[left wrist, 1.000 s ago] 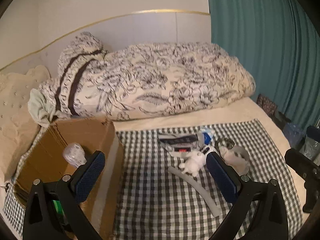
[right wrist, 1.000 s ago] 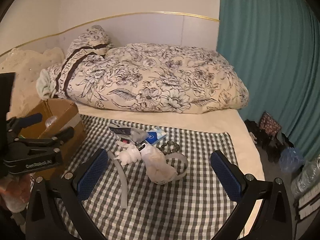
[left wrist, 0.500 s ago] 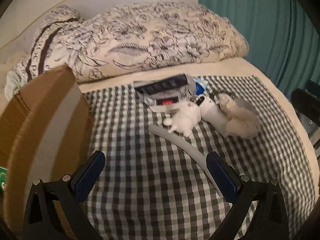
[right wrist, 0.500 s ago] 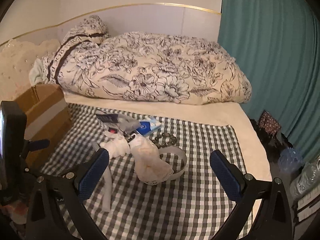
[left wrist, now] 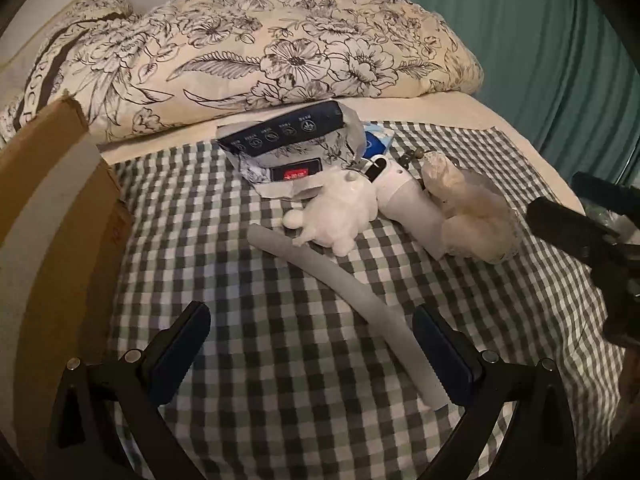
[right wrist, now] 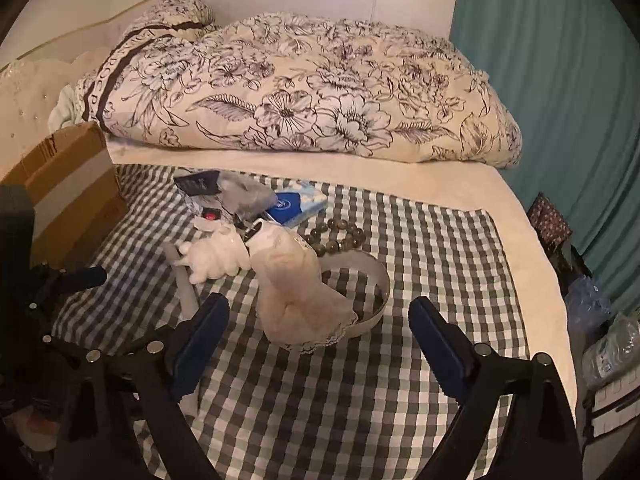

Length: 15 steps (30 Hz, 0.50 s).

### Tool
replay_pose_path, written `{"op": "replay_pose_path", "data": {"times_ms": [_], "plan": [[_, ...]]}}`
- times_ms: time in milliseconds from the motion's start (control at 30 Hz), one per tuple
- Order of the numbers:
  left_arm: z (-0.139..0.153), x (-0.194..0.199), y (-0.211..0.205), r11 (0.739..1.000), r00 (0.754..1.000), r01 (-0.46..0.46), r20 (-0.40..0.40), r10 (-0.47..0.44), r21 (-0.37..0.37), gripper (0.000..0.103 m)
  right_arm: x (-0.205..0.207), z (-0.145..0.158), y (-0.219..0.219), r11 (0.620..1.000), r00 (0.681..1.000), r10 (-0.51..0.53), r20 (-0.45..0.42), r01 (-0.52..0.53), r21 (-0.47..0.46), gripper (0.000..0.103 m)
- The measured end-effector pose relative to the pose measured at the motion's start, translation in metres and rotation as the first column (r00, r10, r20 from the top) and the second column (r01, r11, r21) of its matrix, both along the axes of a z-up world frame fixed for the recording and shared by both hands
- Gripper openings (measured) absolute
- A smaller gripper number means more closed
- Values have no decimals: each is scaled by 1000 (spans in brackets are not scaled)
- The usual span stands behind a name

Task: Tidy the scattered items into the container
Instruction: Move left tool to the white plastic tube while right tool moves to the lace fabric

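I have my left gripper [left wrist: 310, 346] low over the checked cloth [left wrist: 280, 400], its 2 pads spread wide and holding nothing; the near end of the grey foam tube [left wrist: 348, 296] lies just inside the right pad. My right gripper [right wrist: 320, 344] is likewise wide apart and empty, hovering before the cream lace-trimmed cloth bundle [right wrist: 298, 300], which sits against a white band [right wrist: 376, 280]. The scattered pile lies mid-cloth: a white plush toy [left wrist: 340, 216] touching the tube's far end, a foil packet [left wrist: 288, 152], a blue tissue pack [right wrist: 294, 204] and a bead bracelet [right wrist: 340, 238]. The cardboard box [left wrist: 48, 208] stands at the cloth's left edge; I can't see its inside. The floral duvet [right wrist: 300, 92] lies behind.
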<state>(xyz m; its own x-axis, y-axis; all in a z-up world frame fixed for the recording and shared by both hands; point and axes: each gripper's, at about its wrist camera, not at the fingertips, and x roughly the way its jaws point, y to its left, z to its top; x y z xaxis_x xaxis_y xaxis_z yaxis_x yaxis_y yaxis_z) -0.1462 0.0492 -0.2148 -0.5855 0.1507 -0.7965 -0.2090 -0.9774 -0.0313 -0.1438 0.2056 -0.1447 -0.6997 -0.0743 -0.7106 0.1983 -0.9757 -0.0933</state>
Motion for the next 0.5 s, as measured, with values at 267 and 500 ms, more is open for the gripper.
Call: {"op": "replay_pose_path", "data": {"times_ms": [267, 500], "plan": [[-15, -8, 13, 1000, 1000, 14, 22, -14, -11, 103, -15, -16, 0, 1000, 999, 3, 36, -3, 4, 82], [-38, -19, 23, 999, 998, 9, 56, -7, -40, 103, -28, -29, 5, 1000, 998, -7, 58, 7, -5, 81]]}}
